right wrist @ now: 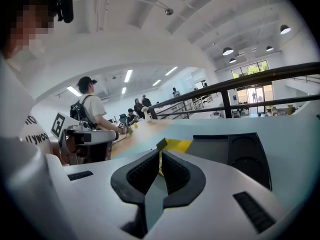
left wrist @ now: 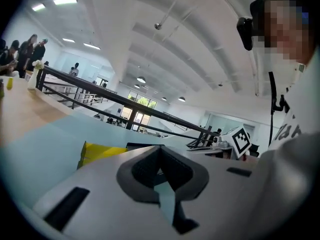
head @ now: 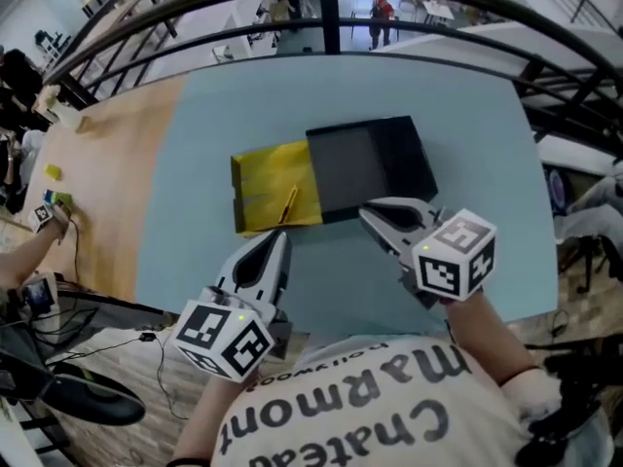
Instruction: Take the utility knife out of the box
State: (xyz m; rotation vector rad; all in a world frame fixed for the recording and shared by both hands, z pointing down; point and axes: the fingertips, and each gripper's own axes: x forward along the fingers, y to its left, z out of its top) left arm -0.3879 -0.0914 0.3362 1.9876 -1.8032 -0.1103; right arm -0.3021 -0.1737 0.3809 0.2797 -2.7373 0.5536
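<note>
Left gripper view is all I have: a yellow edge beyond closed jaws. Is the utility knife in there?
Observer: Yes. The head view shows the utility knife lying in the open yellow box, with nothing touching it.
Operator: Anything beside the box?
Observer: A black tray directly on its right, with two round recesses in its far part.
Operator: Right gripper's jaws?
Observer: The right gripper is shut and empty, by the tray's near edge.
</note>
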